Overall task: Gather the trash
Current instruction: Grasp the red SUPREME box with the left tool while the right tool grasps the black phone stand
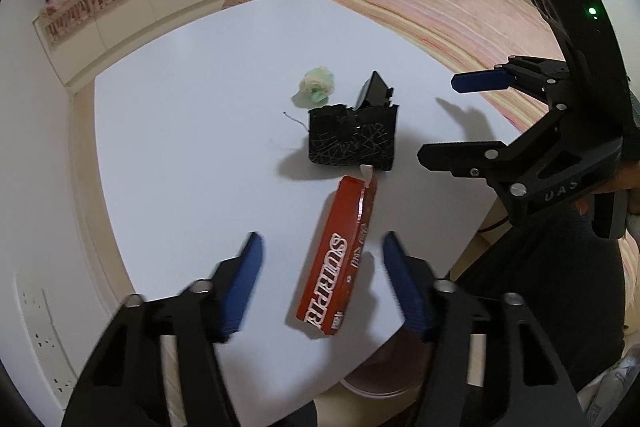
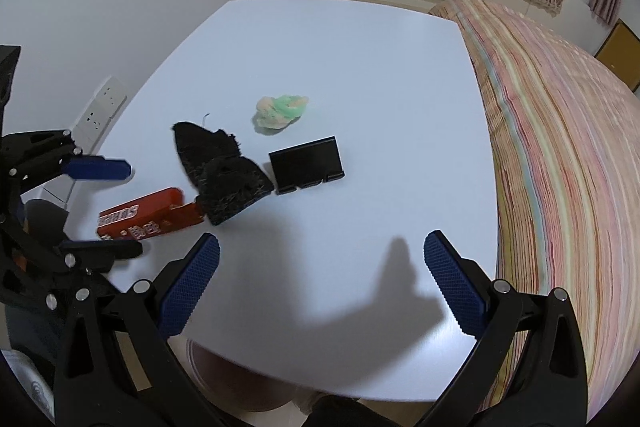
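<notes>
Lying between left hand-held gripper's (image 1: 322, 247) spread fingers: red box (image 1: 338, 259).

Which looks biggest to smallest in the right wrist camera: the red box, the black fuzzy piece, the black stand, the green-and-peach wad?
1. Black fuzzy piece, largest.
2. Red box, though its far end is tucked under the fuzzy piece, so this is unsure.
3. Black stand.
4. Green-and-peach wad, smallest, but also farthest away.
</notes>
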Tool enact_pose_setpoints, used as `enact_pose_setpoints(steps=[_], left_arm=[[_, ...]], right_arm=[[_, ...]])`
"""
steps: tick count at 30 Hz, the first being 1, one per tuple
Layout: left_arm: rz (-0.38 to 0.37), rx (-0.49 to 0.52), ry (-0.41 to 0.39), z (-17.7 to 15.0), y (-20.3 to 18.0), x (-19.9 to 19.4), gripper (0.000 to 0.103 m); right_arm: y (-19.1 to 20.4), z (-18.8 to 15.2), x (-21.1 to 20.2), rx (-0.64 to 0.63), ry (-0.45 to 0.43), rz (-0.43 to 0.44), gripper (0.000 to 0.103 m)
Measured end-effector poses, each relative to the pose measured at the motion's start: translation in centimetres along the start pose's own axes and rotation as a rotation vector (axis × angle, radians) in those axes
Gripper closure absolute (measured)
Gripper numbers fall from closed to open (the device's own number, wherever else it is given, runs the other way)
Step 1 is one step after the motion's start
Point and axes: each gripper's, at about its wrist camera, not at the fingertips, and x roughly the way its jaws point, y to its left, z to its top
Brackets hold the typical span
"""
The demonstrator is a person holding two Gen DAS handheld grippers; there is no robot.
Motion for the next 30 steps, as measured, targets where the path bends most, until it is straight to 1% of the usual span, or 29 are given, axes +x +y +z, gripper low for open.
enact_pose_setpoints(steps=[1, 3, 6, 9, 14, 16, 21, 28, 30], left_arm=[[0.002, 0.0, 0.0, 0.0, 0.1, 0.1, 0.055], [0.0, 0.0, 0.006, 0.1, 0.2, 0.3, 0.065], [0.007, 0.001, 0.0, 0.4, 0.6, 0.3, 0.073], [0.005, -0.009, -0.005, 0.6, 1.0, 0.4, 0.078], [0.003, -0.017, -0.014, 1.2, 1.4, 0.7, 0.08], [0.003, -0.023, -0.017, 1.4, 1.7, 0.9, 0.081], [-0.001, -0.032, -0.022, 1.5, 1.9, 0.8, 0.083], [0.0, -0.04, -0.021, 1.0, 2.0, 0.6, 0.084], [0.001, -0.042, -0.02, 1.1, 2.1, 0.6, 0.084]], right_arm=[[0.0, 0.2, 0.3, -0.002, -0.001, 0.0, 0.003], [-0.1, 0.4, 0.8, -0.006, -0.001, 0.0, 0.003], [-0.4, 1.0, 1.5, -0.01, -0.008, 0.004, 0.003], [-0.3, 1.3, 1.8, -0.02, -0.022, 0.004, 0.003], [-0.2, 2.0, 2.3, -0.042, -0.039, 0.017, 0.003], [-0.1, 2.1, 2.4, -0.048, -0.045, 0.028, 0.005], [0.5, 2.2, 2.4, -0.077, -0.062, 0.057, 0.016], [1.0, 2.2, 1.9, -0.108, -0.068, 0.086, 0.034], [1.1, 2.1, 1.8, -0.112, -0.069, 0.091, 0.038]])
